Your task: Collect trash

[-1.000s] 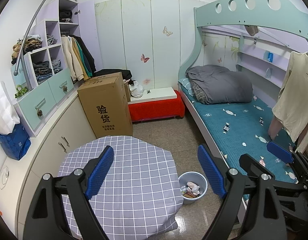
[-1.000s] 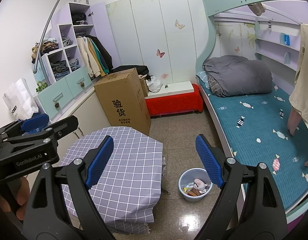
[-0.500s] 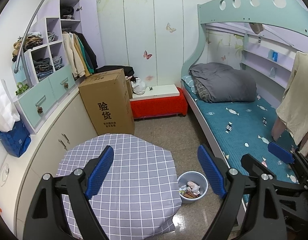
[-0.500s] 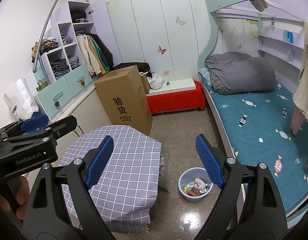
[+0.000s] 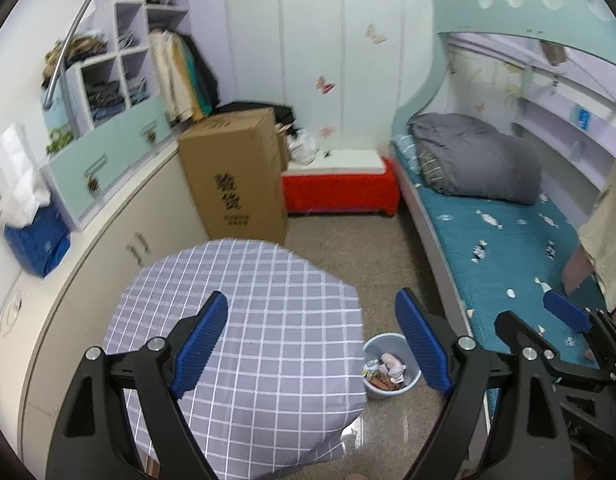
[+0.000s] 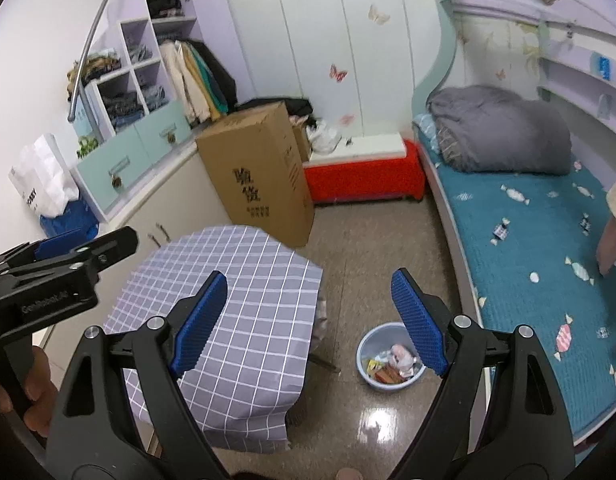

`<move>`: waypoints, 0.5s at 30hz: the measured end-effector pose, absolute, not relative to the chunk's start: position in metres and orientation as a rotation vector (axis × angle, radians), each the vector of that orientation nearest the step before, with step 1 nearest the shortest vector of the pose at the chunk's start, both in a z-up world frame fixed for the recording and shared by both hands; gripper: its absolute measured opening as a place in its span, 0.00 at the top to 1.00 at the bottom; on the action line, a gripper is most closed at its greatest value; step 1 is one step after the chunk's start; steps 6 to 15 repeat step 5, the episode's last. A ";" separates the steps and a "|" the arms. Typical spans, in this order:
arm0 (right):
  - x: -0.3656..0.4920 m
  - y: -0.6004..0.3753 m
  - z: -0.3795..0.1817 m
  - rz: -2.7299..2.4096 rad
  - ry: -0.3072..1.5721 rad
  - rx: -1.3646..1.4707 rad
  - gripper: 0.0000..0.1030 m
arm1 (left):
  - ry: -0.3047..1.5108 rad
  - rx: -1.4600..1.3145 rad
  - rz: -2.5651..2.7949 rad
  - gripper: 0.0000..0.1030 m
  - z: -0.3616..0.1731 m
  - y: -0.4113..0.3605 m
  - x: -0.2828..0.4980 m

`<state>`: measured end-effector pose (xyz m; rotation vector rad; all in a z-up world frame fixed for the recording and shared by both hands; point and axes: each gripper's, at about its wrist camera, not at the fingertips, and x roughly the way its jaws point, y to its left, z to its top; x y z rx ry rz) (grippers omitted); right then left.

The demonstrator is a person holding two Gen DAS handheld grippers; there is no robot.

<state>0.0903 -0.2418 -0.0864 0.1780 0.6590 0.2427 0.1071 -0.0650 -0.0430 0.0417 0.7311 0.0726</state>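
A pale blue trash bin (image 5: 392,372) (image 6: 390,356) stands on the floor between the table and the bed, with wrappers and crumpled paper (image 6: 398,360) inside. My left gripper (image 5: 312,344) hangs open over the near edge of the checked tablecloth (image 5: 260,320), with nothing between its blue pads (image 5: 200,340). My right gripper (image 6: 308,322) is open too, above the gap between table and bin. Each gripper shows at the edge of the other's view: the right gripper (image 5: 564,316) beside the bed, the left gripper (image 6: 60,264) by the cupboards. A hand grips the left one's handle.
A tall cardboard box (image 5: 236,176) stands behind the table, next to a red bench (image 5: 340,192) and a white plastic bag (image 5: 304,146). A bunk bed (image 6: 540,248) with a grey duvet fills the right side. Cupboards and shelves (image 5: 108,152) line the left wall.
Both views have shifted slightly and tilted, and the far wall is now blurred. The table and bin sit about where they did. Both grippers keep the same wide opening.
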 end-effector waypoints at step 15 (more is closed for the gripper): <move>0.118 -0.211 -0.108 0.284 0.734 0.147 0.20 | 0.817 -0.001 0.147 0.18 -0.071 -0.021 0.127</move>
